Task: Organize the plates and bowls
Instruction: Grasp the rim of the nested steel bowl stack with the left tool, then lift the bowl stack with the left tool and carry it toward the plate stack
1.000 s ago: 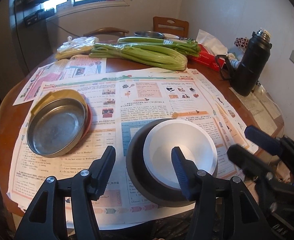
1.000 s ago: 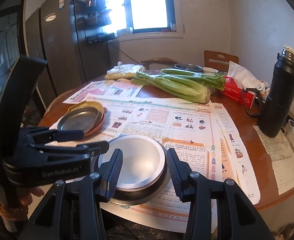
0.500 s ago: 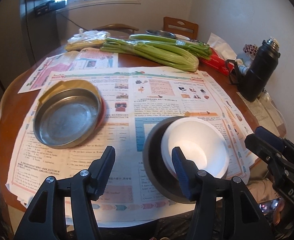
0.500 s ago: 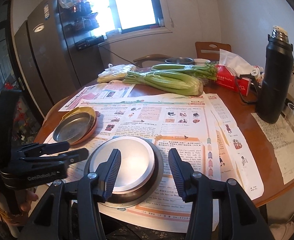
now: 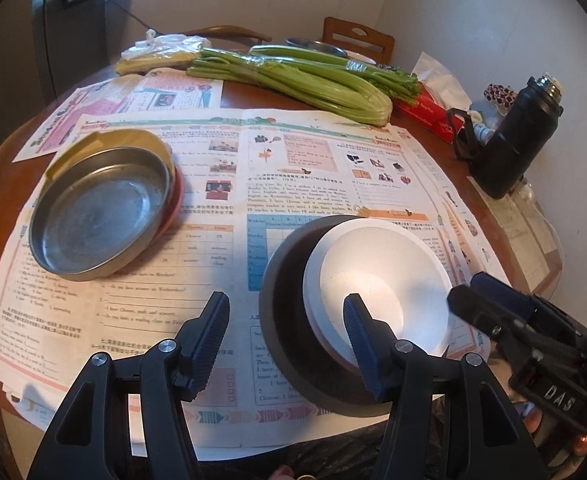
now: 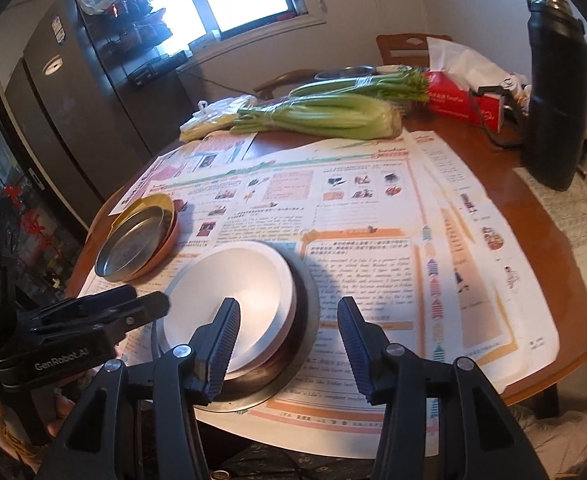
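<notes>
A white bowl [image 5: 381, 280] sits inside a dark bowl [image 5: 281, 300] near the table's front edge; both show in the right wrist view, the white bowl [image 6: 229, 284] and the dark bowl [image 6: 301, 320]. A steel plate [image 5: 93, 212] lies on a yellow plate [image 5: 105, 140] and a red plate [image 5: 177, 200] at the left, also in the right wrist view [image 6: 133, 240]. My left gripper [image 5: 285, 332] is open and empty above the stack's near left rim. My right gripper [image 6: 287, 332] is open and empty above the stack's near right rim.
Newspaper sheets [image 5: 301, 168] cover the round wooden table [image 6: 505, 200]. Celery bunches [image 5: 305, 76], a plastic bag [image 5: 161, 48] and a red tissue box [image 6: 461, 100] lie at the back. A black flask [image 6: 553, 92] stands at the right. A fridge [image 6: 65, 92] stands at the left.
Both grippers have drawn back and risen a little from the bowl stack, and the views have tilted. Both stay open. The bowls and plates have not moved.
</notes>
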The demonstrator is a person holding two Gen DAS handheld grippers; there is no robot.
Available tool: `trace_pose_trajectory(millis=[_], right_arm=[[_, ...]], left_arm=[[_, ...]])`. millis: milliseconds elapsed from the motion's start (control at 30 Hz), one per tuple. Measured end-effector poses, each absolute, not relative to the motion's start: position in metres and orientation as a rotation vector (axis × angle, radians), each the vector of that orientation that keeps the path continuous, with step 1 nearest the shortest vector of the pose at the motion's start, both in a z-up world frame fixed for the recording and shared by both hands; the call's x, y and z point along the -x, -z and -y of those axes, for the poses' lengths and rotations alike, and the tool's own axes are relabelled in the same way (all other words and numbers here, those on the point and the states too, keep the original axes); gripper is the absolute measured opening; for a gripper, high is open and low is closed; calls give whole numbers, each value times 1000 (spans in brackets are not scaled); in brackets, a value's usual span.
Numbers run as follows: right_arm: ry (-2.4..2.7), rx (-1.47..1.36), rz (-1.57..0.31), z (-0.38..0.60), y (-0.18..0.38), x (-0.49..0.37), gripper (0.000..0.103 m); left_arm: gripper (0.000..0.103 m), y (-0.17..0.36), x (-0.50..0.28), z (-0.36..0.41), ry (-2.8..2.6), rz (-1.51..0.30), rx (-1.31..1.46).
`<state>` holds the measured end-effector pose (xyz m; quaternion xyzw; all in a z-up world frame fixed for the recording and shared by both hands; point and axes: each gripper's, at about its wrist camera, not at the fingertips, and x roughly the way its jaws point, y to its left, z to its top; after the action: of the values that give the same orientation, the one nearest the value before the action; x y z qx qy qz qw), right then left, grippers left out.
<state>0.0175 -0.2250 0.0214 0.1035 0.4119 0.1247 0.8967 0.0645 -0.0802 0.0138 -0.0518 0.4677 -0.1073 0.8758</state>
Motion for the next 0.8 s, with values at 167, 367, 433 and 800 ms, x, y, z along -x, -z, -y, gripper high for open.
trace_pose_trajectory(millis=[167,367,433,800], right_arm=[[-271,-212,-888,219,-12,-22,50],[-284,-192,-920,214,-4,-25,50],[-283,-183,-925,212,-2,-25,51],[-316,-153,-943,207,8,-30,57]], left_arm=[[61,-6,-70,85,219,-999,92],[63,3,-76,86,222,-1023,96],[65,5,-77,87,226,-1022,92],[66,15,-79,89,244,-1047,104]])
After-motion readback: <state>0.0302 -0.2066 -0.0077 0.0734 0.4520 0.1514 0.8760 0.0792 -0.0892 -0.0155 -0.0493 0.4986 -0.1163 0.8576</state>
